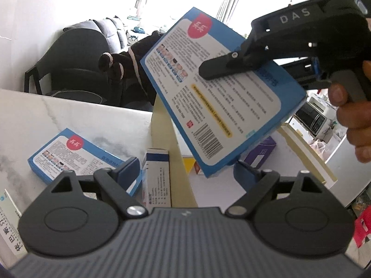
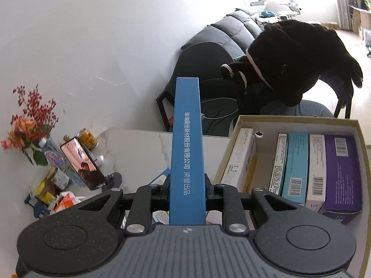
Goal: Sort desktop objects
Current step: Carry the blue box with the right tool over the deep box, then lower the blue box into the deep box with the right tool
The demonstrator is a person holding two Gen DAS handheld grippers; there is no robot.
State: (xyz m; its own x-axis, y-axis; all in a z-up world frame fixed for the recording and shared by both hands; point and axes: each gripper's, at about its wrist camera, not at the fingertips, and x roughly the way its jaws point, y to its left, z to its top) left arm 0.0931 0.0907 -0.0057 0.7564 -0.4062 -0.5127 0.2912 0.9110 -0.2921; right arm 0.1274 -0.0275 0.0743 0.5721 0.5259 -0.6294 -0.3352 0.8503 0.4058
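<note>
A: What's around them? Start with the big stuff.

B: A white marble-look table (image 2: pixel 139 143). Behind it there's a dark sofa (image 2: pixel 231 34) and a black chair (image 2: pixel 197 69) with a dark garment (image 2: pixel 301 58) heaped over another chair's back.

A: And on the table?

B: An open cardboard tray (image 2: pixel 364 162) on the right side. Boxes stand on edge in it: a purple box (image 2: pixel 343 173) against the right wall, a white box (image 2: pixel 316 169) touching it, then a teal box (image 2: pixel 295 166), a thin white one, a gap, and a white-and-yellow box (image 2: pixel 241 157) near the left wall.

A: Where's the thing being sorted?

B: The flat blue box (image 1: pixel 208 88) is up in the air. The right gripper (image 2: pixel 186 191) has its jaws clamped on it, thin edge toward its camera. From the left side it hangs tilted above the tray's near wall, covering part of what's inside.

A: The other tool?

B: The left gripper (image 1: pixel 185 171) is spread wide with nothing between its fingers. Below it lie a second blue box (image 1: pixel 76 157) flat on the table and a narrow white-and-navy box (image 1: pixel 157 178) just beside it.

A: Clutter?

B: In the far left corner: a phone on a stand (image 2: pixel 83 162), a flower bunch (image 2: pixel 30 120), a water bottle (image 2: pixel 53 157), a yellow can (image 2: pixel 87 137).
</note>
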